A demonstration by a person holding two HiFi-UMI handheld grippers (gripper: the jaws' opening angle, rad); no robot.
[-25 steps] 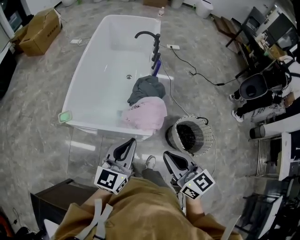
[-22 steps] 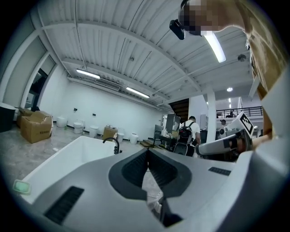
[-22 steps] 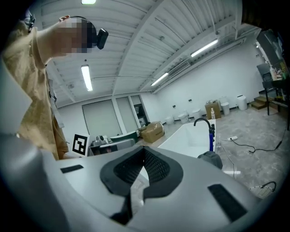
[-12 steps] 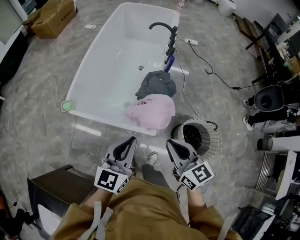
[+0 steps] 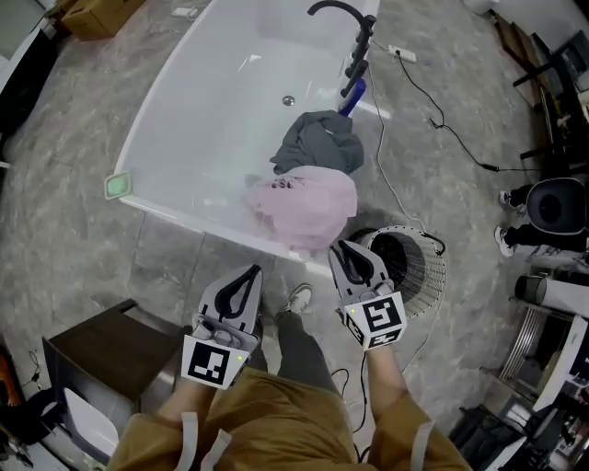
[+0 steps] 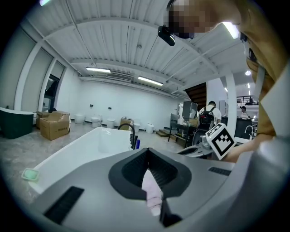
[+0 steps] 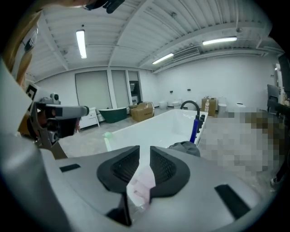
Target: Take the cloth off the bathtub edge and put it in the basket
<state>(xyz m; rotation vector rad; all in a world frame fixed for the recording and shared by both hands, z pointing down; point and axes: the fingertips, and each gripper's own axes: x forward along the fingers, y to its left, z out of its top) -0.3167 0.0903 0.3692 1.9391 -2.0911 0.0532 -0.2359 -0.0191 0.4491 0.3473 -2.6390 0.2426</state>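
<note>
A pink cloth [image 5: 308, 207] lies heaped over the near edge of the white bathtub [image 5: 189, 223], with a dark grey cloth [image 5: 320, 143] just behind it. The wire basket [image 5: 419, 267] stands on the floor to the right of the tub's corner. My left gripper [image 5: 250, 271] is held below the tub edge, its jaws shut and holding nothing; the pink cloth [image 6: 152, 190] shows beyond them. My right gripper [image 5: 342, 248] is close under the pink cloth [image 7: 142, 183]. Its jaws are opening, a narrow gap between them with nothing in it.
A black faucet [image 5: 342, 11] and a blue bottle [image 5: 354, 95] stand on the tub's right rim. A green pad [image 5: 116, 186] sits on the left corner. A dark cabinet [image 5: 101, 354] is at my lower left. A cable [image 5: 433, 110] runs across the floor.
The view has closed in on the tub. My right gripper has moved forward, up to the pink cloth, and its jaws have parted slightly. The left gripper has kept its place.
</note>
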